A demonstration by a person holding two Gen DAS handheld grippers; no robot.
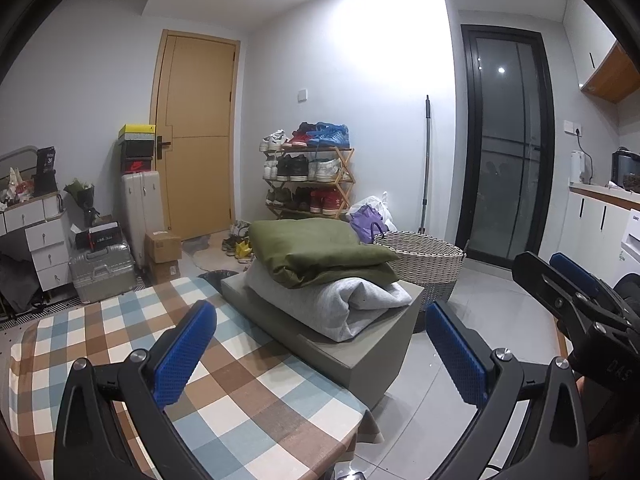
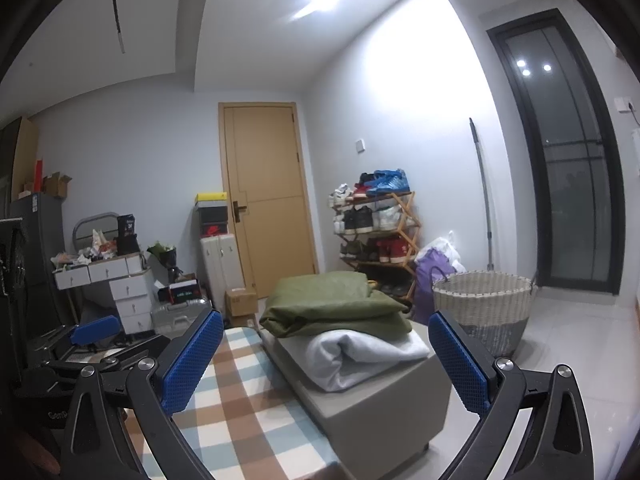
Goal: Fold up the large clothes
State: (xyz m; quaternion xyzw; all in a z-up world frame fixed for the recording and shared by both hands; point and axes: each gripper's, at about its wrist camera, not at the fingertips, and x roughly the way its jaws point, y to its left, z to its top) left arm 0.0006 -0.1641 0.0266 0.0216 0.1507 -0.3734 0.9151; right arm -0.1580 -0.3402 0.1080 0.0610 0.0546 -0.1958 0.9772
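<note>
A folded olive-green garment [image 1: 320, 248] [image 2: 336, 308] lies on top of a folded light-grey garment [image 1: 340, 304] [image 2: 360, 356]. Both rest on a grey box-shaped stool [image 1: 360, 356] [image 2: 380, 412] at the far end of the checked tablecloth [image 1: 140, 340] [image 2: 240, 392]. My left gripper [image 1: 320, 356] is open above the cloth, short of the stack, with nothing between its blue pads. In the right wrist view my right gripper [image 2: 326, 360] is also open and empty, facing the stack. The right gripper [image 1: 568, 280] shows at the right edge of the left wrist view.
A woven laundry basket [image 1: 424, 260] [image 2: 484, 304] stands on the tiled floor right of the stool. Behind are a shoe rack [image 1: 308, 176] [image 2: 376, 228], a purple bag [image 1: 366, 222], a wooden door [image 1: 196, 132], suitcases [image 1: 104, 268] and white drawers [image 1: 44, 240].
</note>
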